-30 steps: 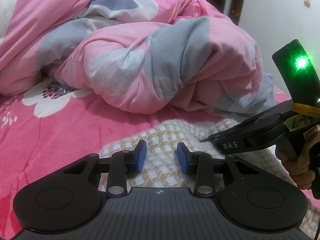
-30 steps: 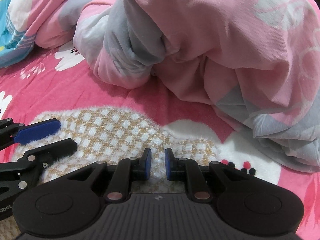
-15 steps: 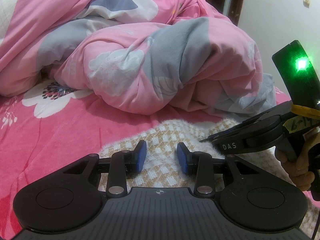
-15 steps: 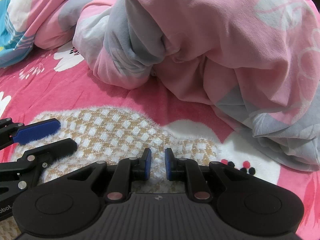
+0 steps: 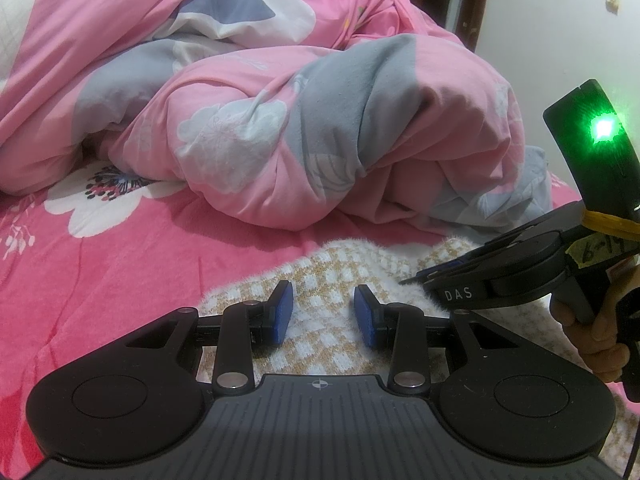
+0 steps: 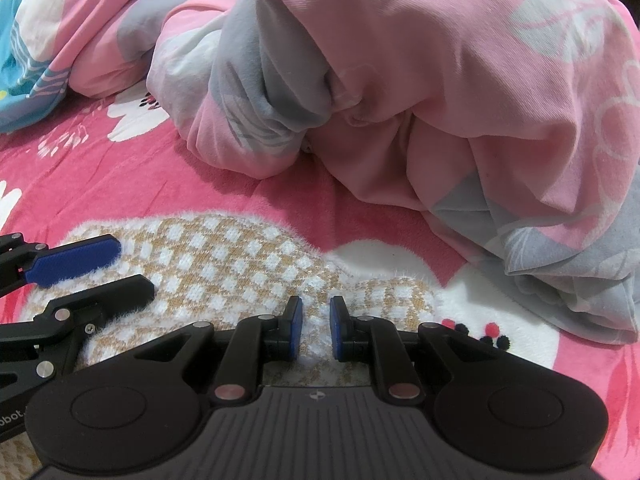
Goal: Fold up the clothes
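The left tool is wide open and the right tool narrowly open, both empty over the fuzzy tan-and-white checked knit garment.

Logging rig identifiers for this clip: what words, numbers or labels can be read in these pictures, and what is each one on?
"DAS": white letters on the black body of the right gripper, seen from the left wrist view.
"6-1", handwritten on the yellow tape label on that gripper's handle; anything after it is cut off at the picture's edge.
"obot.": end of a word on the left gripper, at the right wrist picture's left edge; its beginning is cut off.
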Action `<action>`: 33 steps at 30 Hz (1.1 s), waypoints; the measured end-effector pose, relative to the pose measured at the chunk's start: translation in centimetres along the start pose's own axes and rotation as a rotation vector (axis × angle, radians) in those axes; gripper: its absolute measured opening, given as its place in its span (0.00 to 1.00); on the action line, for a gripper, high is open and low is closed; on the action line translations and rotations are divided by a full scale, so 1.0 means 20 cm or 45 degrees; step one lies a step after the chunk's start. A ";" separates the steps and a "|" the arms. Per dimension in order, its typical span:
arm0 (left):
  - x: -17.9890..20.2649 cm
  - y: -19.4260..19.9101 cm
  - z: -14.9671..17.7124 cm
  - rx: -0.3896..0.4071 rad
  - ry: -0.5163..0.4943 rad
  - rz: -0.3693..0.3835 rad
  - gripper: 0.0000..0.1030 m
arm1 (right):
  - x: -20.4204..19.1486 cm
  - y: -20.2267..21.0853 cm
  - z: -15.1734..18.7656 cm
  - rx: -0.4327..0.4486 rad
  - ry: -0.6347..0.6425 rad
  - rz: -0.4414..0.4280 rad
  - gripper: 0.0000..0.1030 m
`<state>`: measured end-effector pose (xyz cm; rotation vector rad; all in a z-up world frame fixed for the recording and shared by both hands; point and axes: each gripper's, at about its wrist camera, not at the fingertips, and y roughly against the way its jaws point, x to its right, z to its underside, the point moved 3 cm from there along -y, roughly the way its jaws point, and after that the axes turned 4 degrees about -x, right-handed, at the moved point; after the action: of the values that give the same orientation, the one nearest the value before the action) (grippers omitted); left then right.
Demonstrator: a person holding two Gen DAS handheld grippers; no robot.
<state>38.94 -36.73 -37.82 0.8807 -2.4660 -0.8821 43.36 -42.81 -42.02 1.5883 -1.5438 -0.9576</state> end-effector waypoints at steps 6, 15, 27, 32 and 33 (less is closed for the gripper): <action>0.02 0.01 -0.01 -0.007 -0.017 -0.020 0.35 | 0.00 0.00 0.00 0.019 0.003 -0.001 0.15; 0.03 0.07 -0.14 -0.051 -0.051 -0.099 0.40 | 0.25 0.35 0.05 0.213 -0.119 -0.054 0.12; 0.00 -0.06 -0.06 -0.052 -0.117 -0.119 0.44 | 0.29 0.31 0.11 0.096 -0.003 -0.067 0.08; 0.00 -0.08 -0.06 -0.029 -0.118 -0.110 0.45 | 0.25 0.65 0.22 0.158 0.142 -0.266 0.08; 0.00 -0.08 -0.05 -0.025 -0.118 -0.109 0.45 | 0.22 0.62 0.27 0.112 0.192 -0.275 0.08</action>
<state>40.16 -38.12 -38.04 0.9659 -2.5090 -0.9956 32.83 -47.51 -33.79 1.8746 -1.3471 -0.8704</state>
